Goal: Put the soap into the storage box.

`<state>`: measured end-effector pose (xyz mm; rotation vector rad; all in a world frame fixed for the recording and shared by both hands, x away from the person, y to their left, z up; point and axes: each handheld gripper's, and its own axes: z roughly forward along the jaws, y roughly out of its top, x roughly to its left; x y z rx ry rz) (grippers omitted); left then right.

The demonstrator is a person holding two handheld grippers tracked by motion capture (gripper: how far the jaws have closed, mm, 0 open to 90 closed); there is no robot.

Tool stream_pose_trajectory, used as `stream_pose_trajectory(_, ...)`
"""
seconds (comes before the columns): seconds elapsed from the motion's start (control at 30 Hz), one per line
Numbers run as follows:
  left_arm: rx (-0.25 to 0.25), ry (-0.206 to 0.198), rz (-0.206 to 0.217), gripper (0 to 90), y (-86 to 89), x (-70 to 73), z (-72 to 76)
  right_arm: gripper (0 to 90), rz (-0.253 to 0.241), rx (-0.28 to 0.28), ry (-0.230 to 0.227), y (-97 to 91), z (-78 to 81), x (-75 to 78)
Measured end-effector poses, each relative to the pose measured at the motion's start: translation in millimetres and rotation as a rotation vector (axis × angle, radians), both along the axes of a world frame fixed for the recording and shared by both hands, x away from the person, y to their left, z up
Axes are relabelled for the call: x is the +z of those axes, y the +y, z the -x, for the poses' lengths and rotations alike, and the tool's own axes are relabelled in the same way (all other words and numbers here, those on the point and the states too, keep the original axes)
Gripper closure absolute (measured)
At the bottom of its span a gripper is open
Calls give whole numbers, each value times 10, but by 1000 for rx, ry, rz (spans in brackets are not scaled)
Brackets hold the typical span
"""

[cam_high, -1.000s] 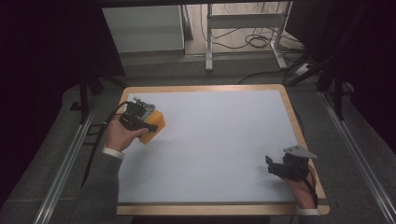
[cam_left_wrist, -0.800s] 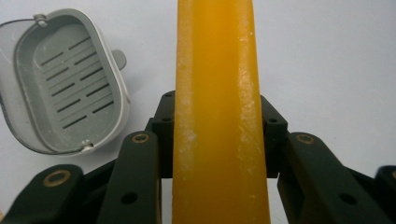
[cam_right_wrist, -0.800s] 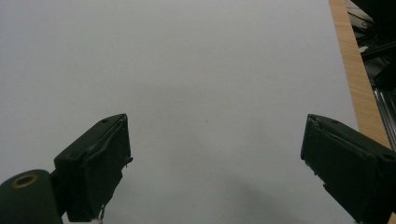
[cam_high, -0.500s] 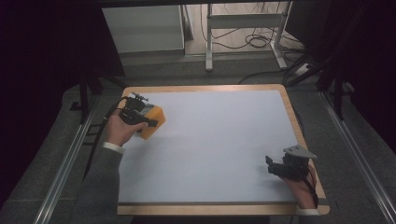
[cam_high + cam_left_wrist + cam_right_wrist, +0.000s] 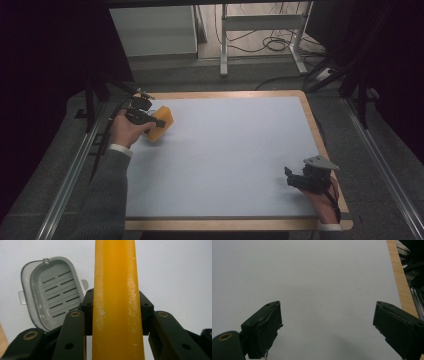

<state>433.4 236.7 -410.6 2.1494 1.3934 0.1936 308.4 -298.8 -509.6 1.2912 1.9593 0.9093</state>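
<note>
The high view places the left hand-held gripper (image 5: 150, 120) at the far left corner of the desk (image 5: 235, 160), clamped on an orange block (image 5: 161, 123). The right hand-held gripper (image 5: 300, 180) sits near the front right edge, well apart from it.

The left gripper view shows the orange block (image 5: 117, 302) pinched tight between the black jaws and rising out of the top of the frame. Its surface is smooth and waxy, with pale scuffs along the edges. Behind it, lying on the desk, is a grey soap dish (image 5: 53, 293): rounded rectangular, plastic, with a slotted floor, small side tabs and whitish residue. Whether block and dish touch cannot be told.

The right gripper view shows the right hand-held gripper (image 5: 327, 327) spread wide and holding nothing, over bare matte white desk surface (image 5: 317, 272) with a light wooden border (image 5: 398, 275) at the right.

No readable writing or brand marks on any item.
</note>
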Motion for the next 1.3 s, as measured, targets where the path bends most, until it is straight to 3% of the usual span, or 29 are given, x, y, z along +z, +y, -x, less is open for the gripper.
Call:
stream_pose_trajectory(0.77, 85, 30, 13, 608, 170, -109, -330, 84, 2, -13, 3, -25, -5, -1)
stream_pose_trajectory(0.93, 117, 47, 16, 609, 239, -191, -405, 84, 2, -14, 4, -28, -6, -2)
stream_pose_trajectory(1.3, 175, 27, 24, 608, 345, -314, -516, 84, -2, -8, 1, -30, -3, -2)
